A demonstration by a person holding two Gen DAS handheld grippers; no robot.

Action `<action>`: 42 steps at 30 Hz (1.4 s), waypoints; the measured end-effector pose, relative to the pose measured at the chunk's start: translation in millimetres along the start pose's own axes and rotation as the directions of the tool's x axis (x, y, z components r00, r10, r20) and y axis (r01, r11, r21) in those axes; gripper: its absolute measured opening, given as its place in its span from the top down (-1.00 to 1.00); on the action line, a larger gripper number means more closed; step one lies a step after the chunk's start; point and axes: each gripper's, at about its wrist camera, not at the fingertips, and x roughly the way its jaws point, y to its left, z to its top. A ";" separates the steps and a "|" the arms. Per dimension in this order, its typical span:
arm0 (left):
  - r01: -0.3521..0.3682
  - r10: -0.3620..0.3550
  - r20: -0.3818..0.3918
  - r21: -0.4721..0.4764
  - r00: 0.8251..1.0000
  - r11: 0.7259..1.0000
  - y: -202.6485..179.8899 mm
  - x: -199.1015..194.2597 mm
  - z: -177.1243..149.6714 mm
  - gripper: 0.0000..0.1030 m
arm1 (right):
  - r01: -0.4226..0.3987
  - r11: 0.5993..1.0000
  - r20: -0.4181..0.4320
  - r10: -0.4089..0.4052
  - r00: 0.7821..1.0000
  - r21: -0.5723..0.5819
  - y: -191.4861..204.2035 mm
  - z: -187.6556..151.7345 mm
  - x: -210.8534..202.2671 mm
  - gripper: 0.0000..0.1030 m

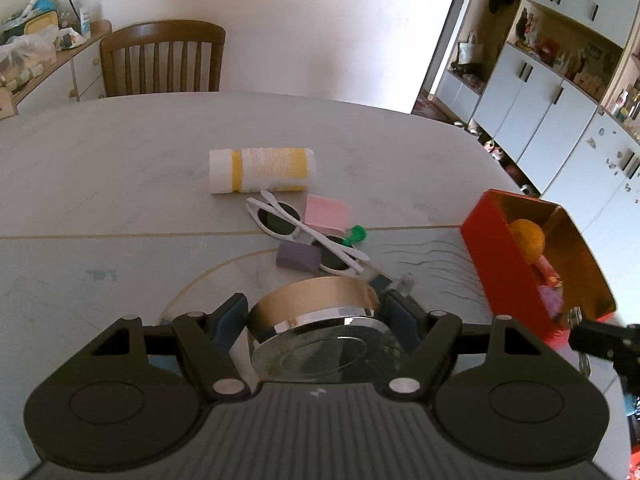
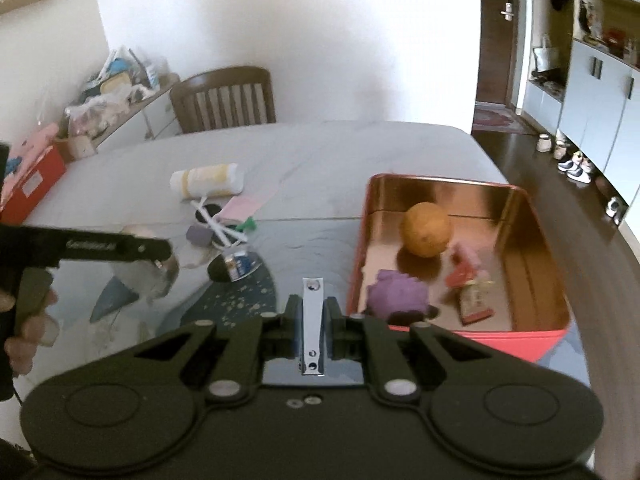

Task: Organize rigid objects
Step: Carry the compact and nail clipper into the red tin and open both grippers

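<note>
My left gripper is shut on a round jar with a gold lid, held low over the table. My right gripper is shut on a silver nail clipper, just left of the red tin. The tin holds an orange, a purple toy and small red packets. The tin also shows in the left wrist view. On the table lie a white and yellow bottle, white sunglasses, a pink pad, a purple block and a green piece.
A wooden chair stands at the table's far side. A cluttered sideboard is at the back left. White cabinets line the right wall. A red box sits at the table's left edge. A small dark packet lies mid-table.
</note>
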 end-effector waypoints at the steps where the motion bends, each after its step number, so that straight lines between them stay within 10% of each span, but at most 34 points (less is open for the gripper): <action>1: 0.006 -0.006 0.003 0.002 1.000 1.000 -3.2 -5.2 0.0 -0.47 | 0.004 1.000 0.006 -0.004 1.000 0.004 -3.6 0.7 -3.8 0.79; 18: 0.160 -0.165 0.036 0.111 0.986 0.981 -109.0 -46.3 12.5 -0.47 | 0.008 0.997 0.042 -0.011 0.999 0.074 -87.6 30.5 -27.0 0.79; 42: 0.158 -0.155 -0.033 0.288 0.987 0.944 -249.2 47.8 14.3 -0.47 | -0.013 0.998 -0.070 0.018 0.997 0.064 -176.1 53.9 46.7 0.79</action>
